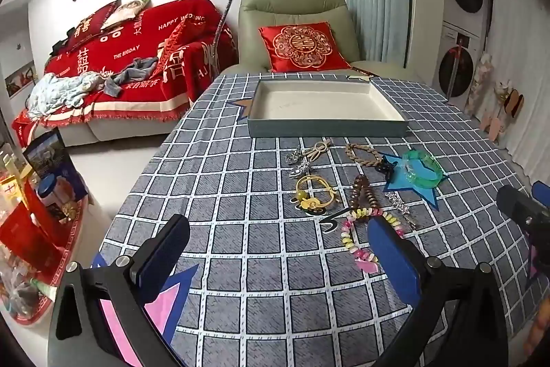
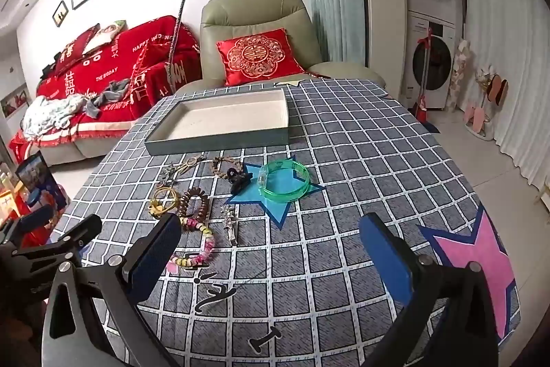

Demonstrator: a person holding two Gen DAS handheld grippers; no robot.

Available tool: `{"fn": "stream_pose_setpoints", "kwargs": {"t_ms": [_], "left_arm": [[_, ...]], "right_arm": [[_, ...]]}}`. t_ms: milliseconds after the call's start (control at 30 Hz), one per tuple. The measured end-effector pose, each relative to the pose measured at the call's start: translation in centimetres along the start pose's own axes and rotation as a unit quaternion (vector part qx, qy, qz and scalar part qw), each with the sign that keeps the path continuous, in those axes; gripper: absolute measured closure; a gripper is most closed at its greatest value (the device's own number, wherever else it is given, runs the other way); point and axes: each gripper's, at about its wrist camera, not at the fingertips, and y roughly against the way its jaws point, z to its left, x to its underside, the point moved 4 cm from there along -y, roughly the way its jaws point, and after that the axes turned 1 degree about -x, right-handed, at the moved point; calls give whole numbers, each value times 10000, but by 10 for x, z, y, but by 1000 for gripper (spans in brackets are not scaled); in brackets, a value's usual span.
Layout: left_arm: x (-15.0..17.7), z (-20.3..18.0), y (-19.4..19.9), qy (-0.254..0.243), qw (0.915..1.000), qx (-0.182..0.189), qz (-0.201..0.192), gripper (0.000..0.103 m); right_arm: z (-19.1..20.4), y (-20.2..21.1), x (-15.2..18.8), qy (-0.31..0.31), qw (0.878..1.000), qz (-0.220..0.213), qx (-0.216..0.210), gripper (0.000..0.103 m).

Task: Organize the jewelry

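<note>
A shallow grey tray (image 1: 326,128) (image 2: 220,140) with a white inside stands empty at the far side of the checked tablecloth. In front of it lie a green bangle (image 1: 422,173) (image 2: 284,181), a brown bead bracelet (image 1: 363,195) (image 2: 196,202), a pastel bead bracelet (image 1: 354,241) (image 2: 202,246), a yellow bracelet (image 1: 314,191) (image 2: 164,200), a braided cord loop (image 1: 364,155), silver clips (image 1: 400,205) (image 2: 229,219) and a black clip (image 2: 240,179). My left gripper (image 1: 278,234) hovers open above the cloth, near the pastel beads. My right gripper (image 2: 271,233) is open too, nothing between its fingers.
The table (image 2: 361,140) wears a grey-blue checked cloth with blue and pink star patches. A green armchair with a red cushion (image 1: 302,47) stands behind it, a red-covered sofa (image 1: 130,64) to the left. Boxes and jars crowd a low stand (image 1: 41,212) at left.
</note>
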Motion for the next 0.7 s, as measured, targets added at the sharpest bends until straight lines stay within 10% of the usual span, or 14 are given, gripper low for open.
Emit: {"fn": "stream_pose_setpoints", "kwargs": {"t_ms": [700], "left_arm": [[8, 2, 4, 43, 9999, 63, 83, 0]], "right_arm": [[0, 8, 3, -84, 10000, -19, 50, 0]]}}
